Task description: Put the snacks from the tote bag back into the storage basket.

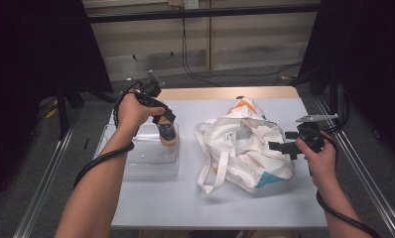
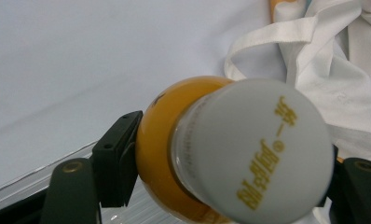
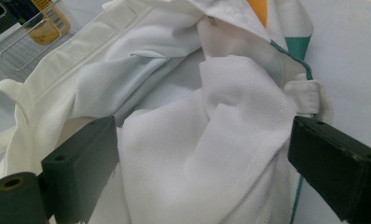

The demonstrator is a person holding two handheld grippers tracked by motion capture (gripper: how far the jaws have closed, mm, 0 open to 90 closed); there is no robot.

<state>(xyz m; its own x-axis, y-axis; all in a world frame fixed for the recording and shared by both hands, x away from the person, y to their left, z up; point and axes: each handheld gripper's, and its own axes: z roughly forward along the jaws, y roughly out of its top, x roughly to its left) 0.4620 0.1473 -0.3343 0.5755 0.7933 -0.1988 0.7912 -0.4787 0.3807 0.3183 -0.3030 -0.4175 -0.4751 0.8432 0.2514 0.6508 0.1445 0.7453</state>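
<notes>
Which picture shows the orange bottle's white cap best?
The left gripper view: the white cap fills it, yellow print readable, on the orange bottle. The high view shows the bottle small, its cap hidden under the left gripper. The right gripper view catches just a corner.

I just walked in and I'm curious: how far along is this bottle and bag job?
Partway. The left gripper is clamped on an orange bottle with a white cap, holding it over the clear tray beside the cloth bag. The right gripper rests open at the bag's edge, fabric between its jaws but not pinched. No other items sit in the tray; whether any remain in the bag can't be seen.
</notes>
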